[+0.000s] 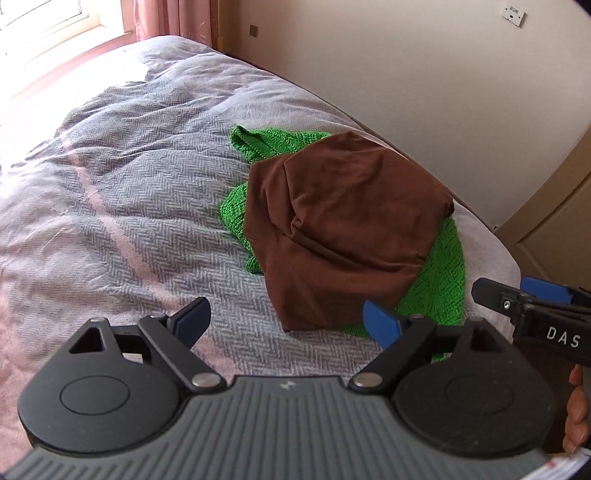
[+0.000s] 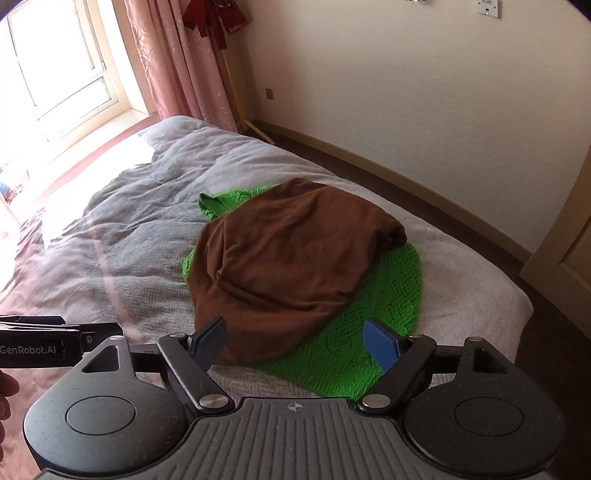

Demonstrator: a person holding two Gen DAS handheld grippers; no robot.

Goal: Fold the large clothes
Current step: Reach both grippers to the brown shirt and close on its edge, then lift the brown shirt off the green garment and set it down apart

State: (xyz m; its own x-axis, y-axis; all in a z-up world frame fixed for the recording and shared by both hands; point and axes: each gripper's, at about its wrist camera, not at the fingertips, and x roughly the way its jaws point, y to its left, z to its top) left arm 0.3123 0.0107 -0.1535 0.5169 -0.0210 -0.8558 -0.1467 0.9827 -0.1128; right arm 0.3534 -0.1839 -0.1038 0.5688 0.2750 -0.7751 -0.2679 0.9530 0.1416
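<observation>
1. Bedroom, pretty sunny. A big window (image 2: 62, 70) at the far left is blown out white, and its light washes over the far corner of the bed (image 2: 122, 236).
2. Pink patterned curtains (image 2: 173, 62) hang just beside the window, with something dark red (image 2: 214, 18) hanging up next to them.
3. The bed has a grey herringbone cover (image 1: 122, 206), rumpled, with pinkish stripes across it.
4. Walls are plain cream (image 2: 406, 92). There's a white switch plate (image 2: 489, 8) up high and a small brown socket (image 2: 270, 93) lower down.
5. Dark wood floor (image 2: 461, 206) along the bed's right edge, with a pale skirting board.
6. A beige door or wardrobe panel (image 2: 569, 236) sits at the far right.
</observation>
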